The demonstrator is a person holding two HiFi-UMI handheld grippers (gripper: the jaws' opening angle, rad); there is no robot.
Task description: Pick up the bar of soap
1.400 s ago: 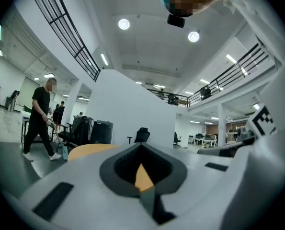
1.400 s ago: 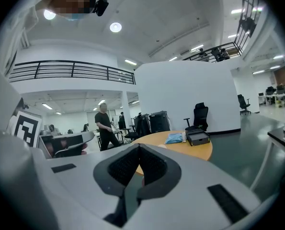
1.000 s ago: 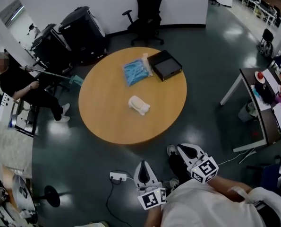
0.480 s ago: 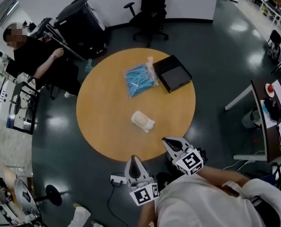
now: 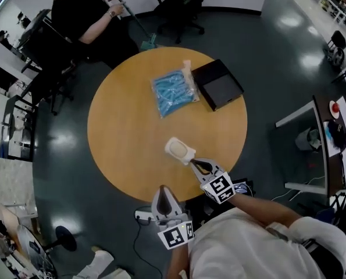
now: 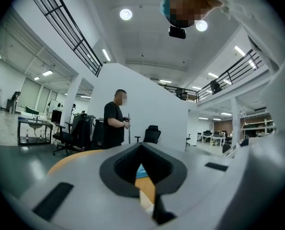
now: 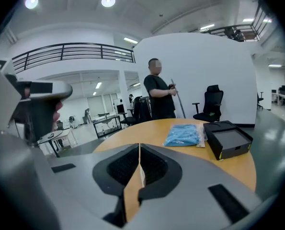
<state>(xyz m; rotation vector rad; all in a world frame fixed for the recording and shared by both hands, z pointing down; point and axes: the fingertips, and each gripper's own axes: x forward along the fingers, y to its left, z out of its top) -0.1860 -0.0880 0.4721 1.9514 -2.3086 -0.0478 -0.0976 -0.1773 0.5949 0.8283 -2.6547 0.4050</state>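
The bar of soap (image 5: 179,149), a cream rounded block, lies on the round wooden table (image 5: 126,132) near its front edge. My right gripper (image 5: 192,162) is shut with nothing in it. Its tips are over the table, just beside the soap's near right end, and I cannot tell if they touch. My left gripper (image 5: 163,189) is shut and empty, held off the table's front edge below the soap. In the left gripper view a pale bit of the soap (image 6: 146,201) shows through the wedge behind the closed left gripper (image 6: 142,148). The right gripper (image 7: 140,148) shows its jaws meeting in a thin line.
A blue plastic packet (image 5: 174,92) and a black box (image 5: 219,84) lie on the far half of the table. A person in black (image 5: 85,16) with a long-handled tool stands by the far left edge. Office chairs (image 5: 181,2) stand behind; a white desk (image 5: 330,150) is at right.
My right gripper has moved forward from off the table to the soap's near end. The left gripper advanced slightly toward the table edge. The person at the back has shifted closer to the table.
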